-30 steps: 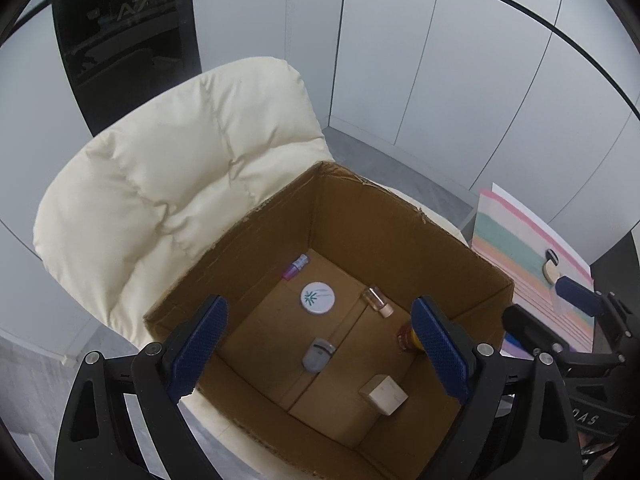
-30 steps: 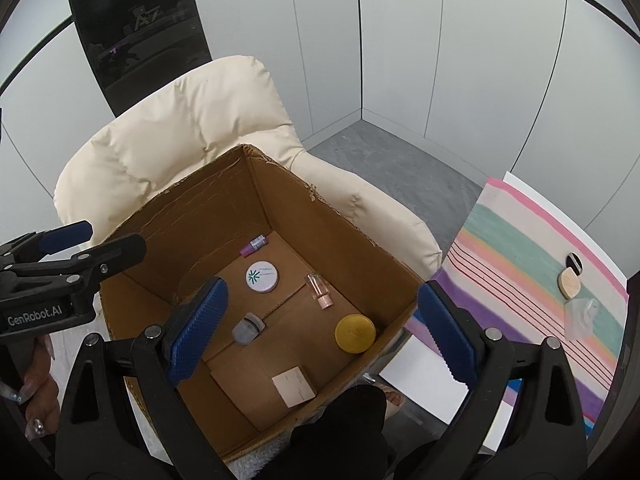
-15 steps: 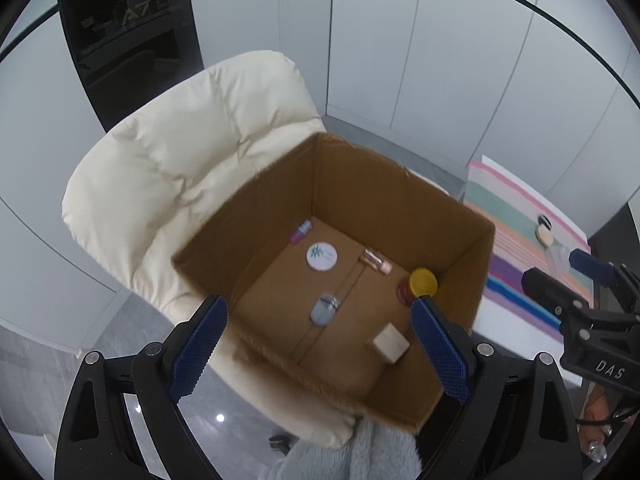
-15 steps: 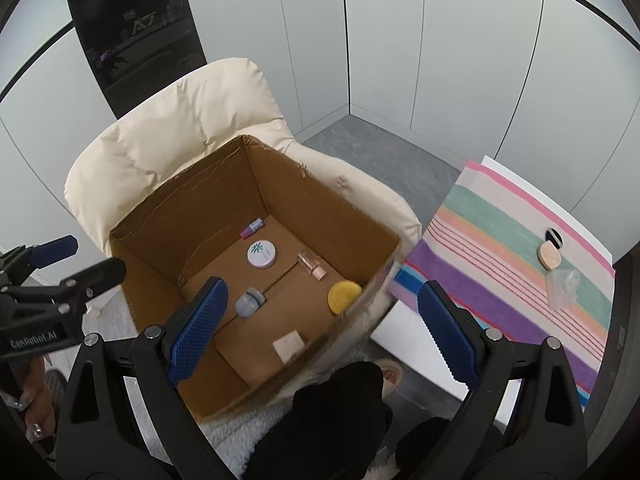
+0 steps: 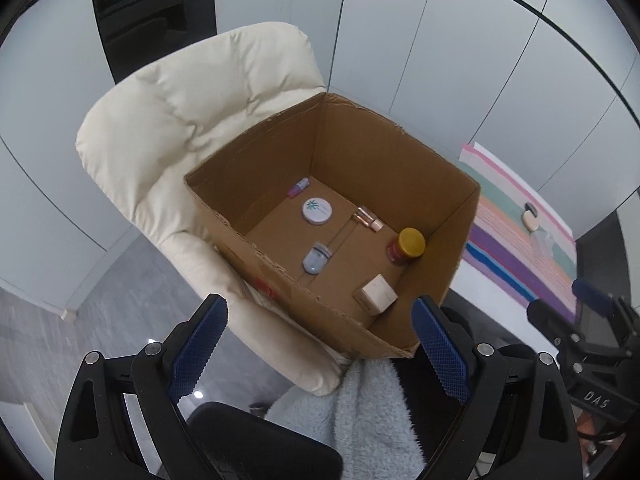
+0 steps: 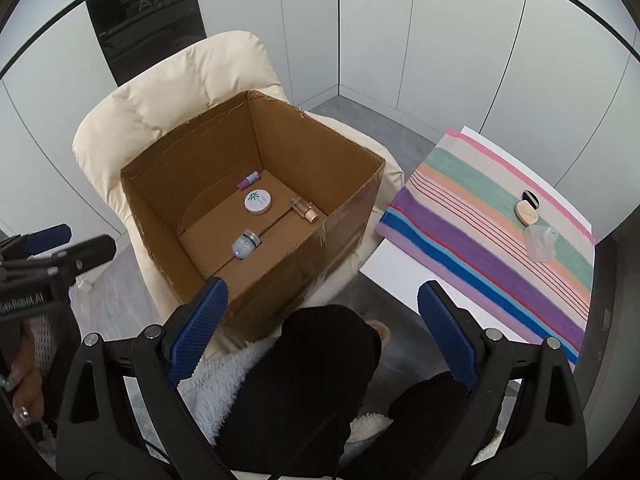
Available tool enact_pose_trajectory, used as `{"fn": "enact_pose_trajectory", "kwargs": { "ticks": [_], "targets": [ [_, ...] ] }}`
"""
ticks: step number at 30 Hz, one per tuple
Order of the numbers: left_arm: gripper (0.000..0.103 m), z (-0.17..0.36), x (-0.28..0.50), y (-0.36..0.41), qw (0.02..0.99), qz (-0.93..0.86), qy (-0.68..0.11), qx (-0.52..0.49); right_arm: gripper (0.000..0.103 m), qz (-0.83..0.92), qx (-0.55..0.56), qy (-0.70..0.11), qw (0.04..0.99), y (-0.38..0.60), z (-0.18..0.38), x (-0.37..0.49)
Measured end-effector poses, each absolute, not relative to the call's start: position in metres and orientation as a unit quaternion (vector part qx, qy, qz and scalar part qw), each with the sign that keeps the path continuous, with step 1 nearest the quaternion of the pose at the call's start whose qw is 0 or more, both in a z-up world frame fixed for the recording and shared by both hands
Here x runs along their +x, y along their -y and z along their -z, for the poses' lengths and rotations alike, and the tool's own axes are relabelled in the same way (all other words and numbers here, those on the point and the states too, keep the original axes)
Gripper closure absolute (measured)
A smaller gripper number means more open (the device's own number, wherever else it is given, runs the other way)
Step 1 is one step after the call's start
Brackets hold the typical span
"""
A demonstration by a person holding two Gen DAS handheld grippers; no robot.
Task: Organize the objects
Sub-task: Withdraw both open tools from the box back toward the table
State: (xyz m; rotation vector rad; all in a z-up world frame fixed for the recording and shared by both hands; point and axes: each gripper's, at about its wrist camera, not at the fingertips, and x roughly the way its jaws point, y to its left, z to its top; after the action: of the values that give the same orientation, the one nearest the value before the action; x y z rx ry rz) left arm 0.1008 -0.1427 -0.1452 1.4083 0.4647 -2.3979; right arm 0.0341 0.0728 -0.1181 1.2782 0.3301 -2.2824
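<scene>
**A:** What filled the frame?

**B:** A cream padded armchair [image 5: 192,120] against pale wall panels, with an open cardboard box [image 5: 384,160] resting on its seat. To the right lay a striped cloth [image 6: 492,248] on a white surface.

**A:** And the person?

**B:** Only dark trousers [image 6: 304,376] and a fluffy pale-blue garment [image 5: 372,412] showed, near the camera, below the box.

**A:** What were the tools doing?

**B:** The left gripper [image 5: 320,354] hung above the box's near corner, fingers spread wide, holding nothing. The right gripper [image 6: 322,334] hovered over the trousers, between box and cloth, likewise spread and empty.

**A:** Where were the items?

**B:** Six sat on the box floor: a red jar with a yellow lid [image 5: 406,246] upright by the right wall, a small tan cube [image 5: 376,299] near the front corner, a white round tin [image 5: 317,211] toward the far side, a pale-blue bottle [image 5: 316,258] lying in the middle, a pink-gold tube [image 5: 367,218] lying right of the tin, and a purple tube [image 5: 298,188] at the far wall.

**A:** Anything outside it?

**B:** On the cloth's far end, a clear plastic piece [image 6: 540,242] just beside a round tan compact [image 6: 527,213], and a small black-and-white disc [image 6: 530,197] touching the compact.
</scene>
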Motion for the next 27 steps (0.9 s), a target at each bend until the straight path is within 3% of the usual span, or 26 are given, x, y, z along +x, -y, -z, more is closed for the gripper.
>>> {"fn": "enact_pose_trajectory", "kwargs": {
  "ticks": [17,27],
  "targets": [
    [0.009,0.157,0.064,0.086,0.095,0.848,-0.106,0.510,0.006,0.865,0.469,-0.073,0.164,-0.147,0.104,0.021],
    [0.009,0.161,0.029,0.011,0.017,0.856,-0.058,0.514,0.006,0.871,0.487,-0.018,0.059,-0.248,0.116,0.011]
  ]
}}
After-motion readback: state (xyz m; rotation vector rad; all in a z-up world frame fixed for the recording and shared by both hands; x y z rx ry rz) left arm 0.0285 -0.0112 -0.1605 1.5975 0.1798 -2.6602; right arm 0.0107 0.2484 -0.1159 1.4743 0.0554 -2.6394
